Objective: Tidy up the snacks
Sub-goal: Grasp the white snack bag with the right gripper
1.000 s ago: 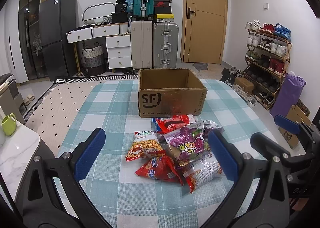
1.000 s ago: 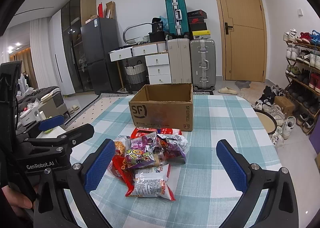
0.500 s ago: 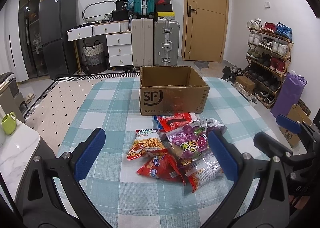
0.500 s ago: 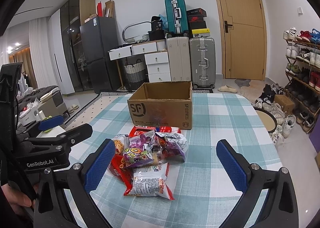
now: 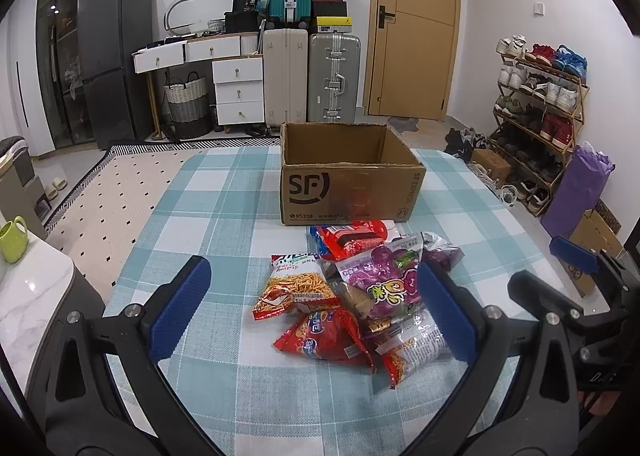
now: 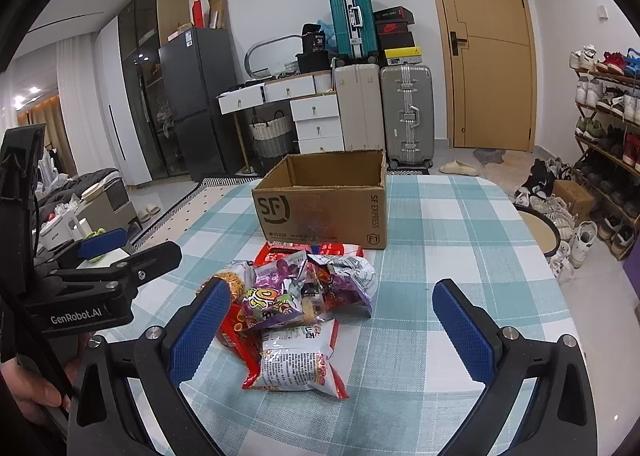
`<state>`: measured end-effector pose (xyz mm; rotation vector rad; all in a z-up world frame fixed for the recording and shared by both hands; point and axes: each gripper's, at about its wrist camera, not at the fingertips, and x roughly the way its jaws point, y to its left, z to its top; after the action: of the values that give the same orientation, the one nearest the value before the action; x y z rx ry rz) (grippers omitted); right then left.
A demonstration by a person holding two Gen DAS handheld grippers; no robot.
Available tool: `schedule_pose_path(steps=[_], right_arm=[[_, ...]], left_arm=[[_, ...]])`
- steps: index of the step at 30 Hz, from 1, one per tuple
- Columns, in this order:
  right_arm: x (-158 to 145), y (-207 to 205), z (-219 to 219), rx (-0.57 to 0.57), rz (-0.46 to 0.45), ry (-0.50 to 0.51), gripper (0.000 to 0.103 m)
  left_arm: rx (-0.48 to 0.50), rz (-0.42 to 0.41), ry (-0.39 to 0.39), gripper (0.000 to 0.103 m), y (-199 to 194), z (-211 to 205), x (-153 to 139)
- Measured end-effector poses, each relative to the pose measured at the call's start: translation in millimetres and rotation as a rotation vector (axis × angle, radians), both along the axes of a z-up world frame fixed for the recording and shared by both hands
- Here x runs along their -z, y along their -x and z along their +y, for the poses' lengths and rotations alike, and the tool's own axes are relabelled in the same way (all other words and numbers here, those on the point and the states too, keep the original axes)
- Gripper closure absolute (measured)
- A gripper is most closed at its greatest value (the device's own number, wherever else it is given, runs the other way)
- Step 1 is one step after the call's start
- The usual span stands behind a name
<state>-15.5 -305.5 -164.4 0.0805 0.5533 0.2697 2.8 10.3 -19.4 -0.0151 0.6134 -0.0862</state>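
Both claws are spread wide and holding nothing: left gripper (image 5: 314, 314), right gripper (image 6: 334, 330), both above the snack pile (image 5: 352, 292). Its lower bags are mostly buried, and the SF cardboard box (image 5: 348, 179) just behind hides its own floor.

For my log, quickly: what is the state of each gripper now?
Left gripper: open, holding nothing.
Right gripper: open, holding nothing.
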Motion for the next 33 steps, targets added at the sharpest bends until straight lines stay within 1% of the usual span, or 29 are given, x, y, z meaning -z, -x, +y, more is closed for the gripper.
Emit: schedule_pose_path(steps=[6,11,19,27,28,29,32,33], right_arm=[[20.6,-14.5,2.0,-0.025,0.058,-0.012,0.0],[42.7,-31.3,2.0,-0.046,0.131,-0.048,0.0],[79.2,-54.2,19.9,-0.127,0.243,-0.039,0.0],[103.5,-70.2,39.2,-0.194,0.312,-0.01,0.001],[104.8,-70.9,41.6,-0.199,0.317,-0.004,0.004],[108.0,-73.1,44.2,-0.21,0.326,-0.002,0.01],[114.5,-74.5,48.8,-0.214,0.363,-0.002,0.022],[117.6,-77.2,49.1,-0.215,0.377,-0.002,0.023]], left_arm=[[-0.007,0.024,0.004,0.0,-16.4,3.8,12.0],[-0.017,0.04,0.012,0.0,-29.0,12.6,24.1],[-0.044,0.084,0.028,0.0,-45.5,38.1,48.1],[-0.043,0.097,0.017,0.0,-48.2,52.7,61.7],[-0.042,0.099,0.015,0.001,-47.6,53.9,63.0],[-0.039,0.103,0.017,0.001,-47.4,55.6,64.1],[-0.041,0.124,0.022,0.001,-49.0,59.5,69.1],[-0.042,0.13,0.022,0.0,-50.1,60.7,71.2]])
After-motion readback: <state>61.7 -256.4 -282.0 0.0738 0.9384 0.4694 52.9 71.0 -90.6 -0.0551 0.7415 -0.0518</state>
